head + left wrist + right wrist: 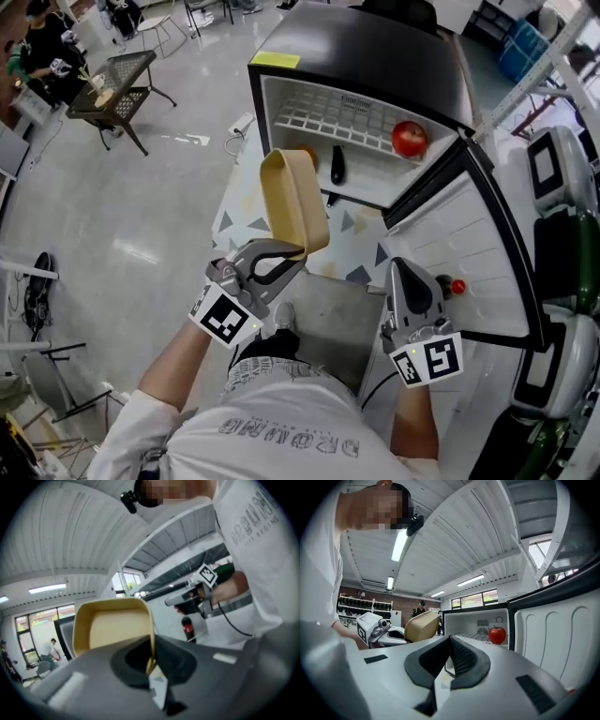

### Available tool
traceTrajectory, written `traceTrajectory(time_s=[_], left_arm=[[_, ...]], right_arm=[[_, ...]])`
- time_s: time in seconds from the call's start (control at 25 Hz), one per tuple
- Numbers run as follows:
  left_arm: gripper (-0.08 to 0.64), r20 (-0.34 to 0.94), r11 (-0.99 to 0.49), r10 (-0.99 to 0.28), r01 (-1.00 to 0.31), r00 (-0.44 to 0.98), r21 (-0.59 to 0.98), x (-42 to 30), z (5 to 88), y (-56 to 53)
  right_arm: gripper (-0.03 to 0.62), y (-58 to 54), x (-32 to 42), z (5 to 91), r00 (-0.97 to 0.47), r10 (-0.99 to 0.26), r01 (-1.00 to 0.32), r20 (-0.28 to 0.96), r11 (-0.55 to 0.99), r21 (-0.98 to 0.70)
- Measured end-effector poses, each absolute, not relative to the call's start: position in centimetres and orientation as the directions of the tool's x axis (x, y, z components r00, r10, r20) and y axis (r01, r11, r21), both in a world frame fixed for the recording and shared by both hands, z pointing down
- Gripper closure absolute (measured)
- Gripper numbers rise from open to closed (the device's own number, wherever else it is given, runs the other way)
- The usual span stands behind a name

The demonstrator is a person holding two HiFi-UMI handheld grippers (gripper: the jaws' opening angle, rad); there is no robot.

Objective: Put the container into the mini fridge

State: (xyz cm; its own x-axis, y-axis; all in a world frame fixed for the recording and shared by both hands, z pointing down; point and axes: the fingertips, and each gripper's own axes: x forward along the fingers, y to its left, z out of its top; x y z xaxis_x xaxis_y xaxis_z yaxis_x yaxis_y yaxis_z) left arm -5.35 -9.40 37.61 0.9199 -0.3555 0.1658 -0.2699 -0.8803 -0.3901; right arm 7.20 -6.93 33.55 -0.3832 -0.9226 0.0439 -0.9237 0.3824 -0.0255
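Observation:
A tan, empty container (295, 202) is held up on edge in front of the open mini fridge (356, 56). My left gripper (298, 251) is shut on its rim, and the thin wall is pinched between the pads in the left gripper view (151, 665). The container (117, 627) opens toward that camera. My right gripper (405, 265) hovers beside the open fridge door (469, 253), shut with nothing in it (449, 641). The right gripper view also shows the container (421, 625) off to the left of the fridge opening (476, 616).
A red apple (410, 139) (497, 634) and a dark oblong item (337, 164) lie on the fridge's wire shelf. A small red bottle (457, 286) sits in the door. A patterned surface (361, 248) lies before the fridge. White machines (558, 169) stand right, a black mesh table (117, 84) far left.

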Motion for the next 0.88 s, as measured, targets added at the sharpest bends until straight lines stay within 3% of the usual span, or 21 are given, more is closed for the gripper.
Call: traceTrajectory(time_s=[0.48, 0.88], left_arm=[[0.549, 0.344, -0.841, -0.264, -0.041, 0.901, -0.539, -2.7, 38.9, -20.0], [0.549, 0.533, -0.829, -0.210, 0.140, 0.820, -0.542, -0.3, 41.6, -23.5]], right_arm=[[0.592, -13.5, 6.5, 34.4, -0.297, -0.952, -0.955, 0.076, 0.295, -0.039], [0.592, -15.9, 7.2, 35.0, -0.304, -0.950, -0.952, 0.068, 0.300, -0.065]])
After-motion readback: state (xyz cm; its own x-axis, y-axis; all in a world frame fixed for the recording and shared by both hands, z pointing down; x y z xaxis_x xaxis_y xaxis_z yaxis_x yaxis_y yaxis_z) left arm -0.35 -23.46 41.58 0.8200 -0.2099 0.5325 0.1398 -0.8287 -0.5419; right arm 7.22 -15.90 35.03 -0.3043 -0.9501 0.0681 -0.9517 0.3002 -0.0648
